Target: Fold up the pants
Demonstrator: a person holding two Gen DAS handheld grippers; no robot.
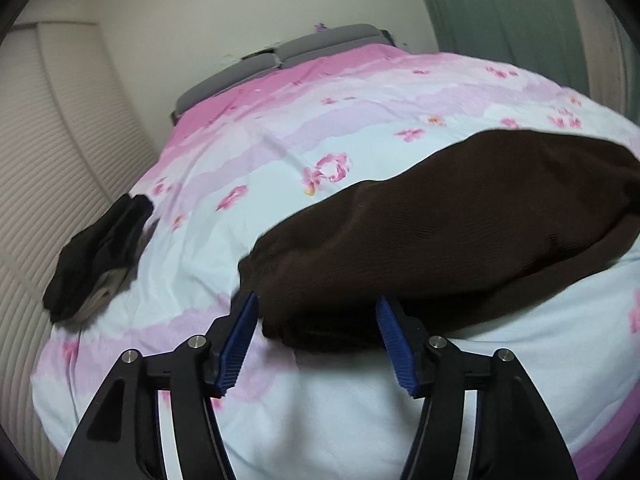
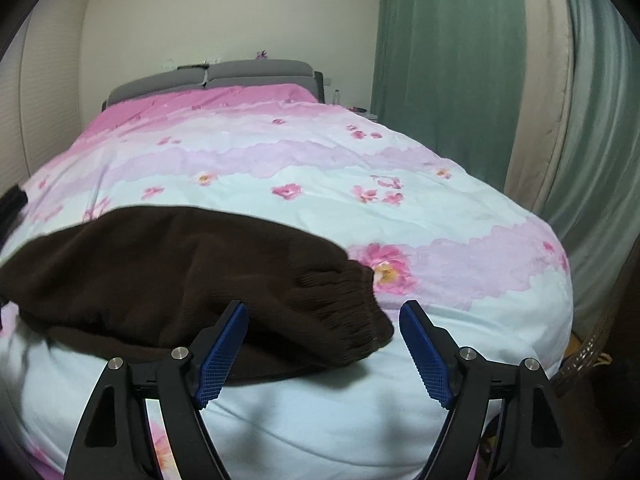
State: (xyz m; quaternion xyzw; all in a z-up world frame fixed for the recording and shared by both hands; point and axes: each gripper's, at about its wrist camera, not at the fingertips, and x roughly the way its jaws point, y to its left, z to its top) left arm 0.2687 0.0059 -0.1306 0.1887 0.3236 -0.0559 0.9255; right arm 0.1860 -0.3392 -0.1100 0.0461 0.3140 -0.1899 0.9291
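Here the dark brown knit pants [image 1: 440,216] lie folded across the near part of a bed whose floral duvet [image 1: 280,152] is banded in pink, lilac and pale blue. Every place below is given from the pants. The left gripper [image 1: 316,312] hangs over their left end, its blue ribbed pads [image 1: 236,344] standing apart; that end of the fabric shows in the gap between the fingers, but neither pad presses on it. The right gripper [image 2: 322,320] hangs over their right end, where the ribbed elastic waistband [image 2: 352,312] bunches up; its pads [image 2: 222,348] are also spread wide, the waistband lying between them without being pinched. Well to the left of the pants, at the duvet's edge, sits a small heap of black and grey clothing [image 1: 96,256]. Far beyond the pants, a grey padded headboard [image 2: 248,76] stands against a cream wall. To the right of the pants, past the bed's edge, green curtains [image 2: 448,72] hang.
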